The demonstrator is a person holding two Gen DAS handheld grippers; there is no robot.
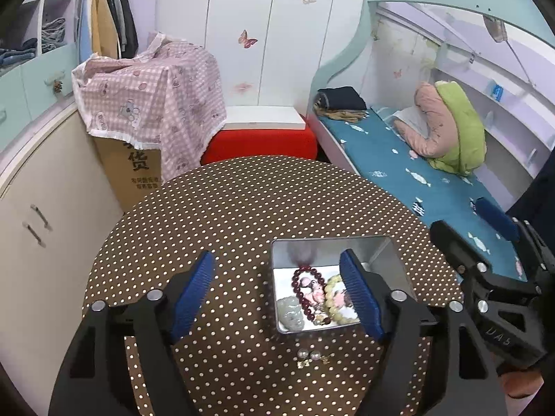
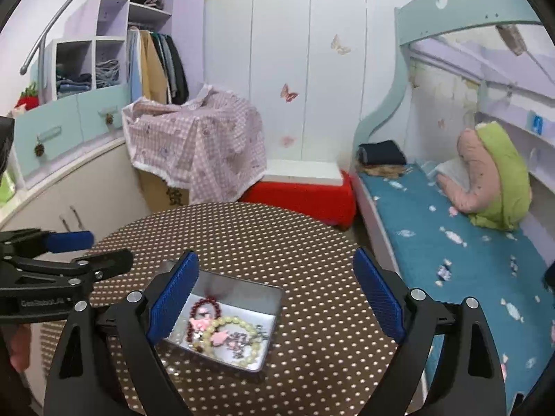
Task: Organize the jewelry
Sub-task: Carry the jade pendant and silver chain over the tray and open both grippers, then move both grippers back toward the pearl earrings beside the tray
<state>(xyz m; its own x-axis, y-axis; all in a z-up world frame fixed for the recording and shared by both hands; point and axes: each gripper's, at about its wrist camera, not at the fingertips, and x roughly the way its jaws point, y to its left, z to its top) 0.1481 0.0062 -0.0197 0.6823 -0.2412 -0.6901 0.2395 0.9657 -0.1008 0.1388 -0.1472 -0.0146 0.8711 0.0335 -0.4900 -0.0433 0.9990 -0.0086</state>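
Observation:
A silver metal tin (image 1: pixel 385 260) stands on the round polka-dot table (image 1: pixel 225 215). It holds a dark red bead bracelet (image 1: pixel 301 289), a pale yellow bead bracelet (image 1: pixel 331 289), a grey-green carved pendant (image 1: pixel 292 316) and pink pieces. A pair of pearl earrings (image 1: pixel 309 355) lies on the table in front of the tin. My left gripper (image 1: pixel 277 298) is open and empty above the tin's near left corner. My right gripper (image 2: pixel 274 305) is open and empty over the tin (image 2: pixel 263 293), where both bracelets (image 2: pixel 242 341) show. The right gripper (image 1: pixel 485 239) also shows at the left view's edge.
A cardboard box under a pink checked cloth (image 1: pixel 152 104) and a red stool with a white board (image 1: pixel 260 135) stand behind the table. A bed with a blue sheet (image 1: pixel 399 163) runs along the right. Cabinets (image 1: pixel 45 208) line the left.

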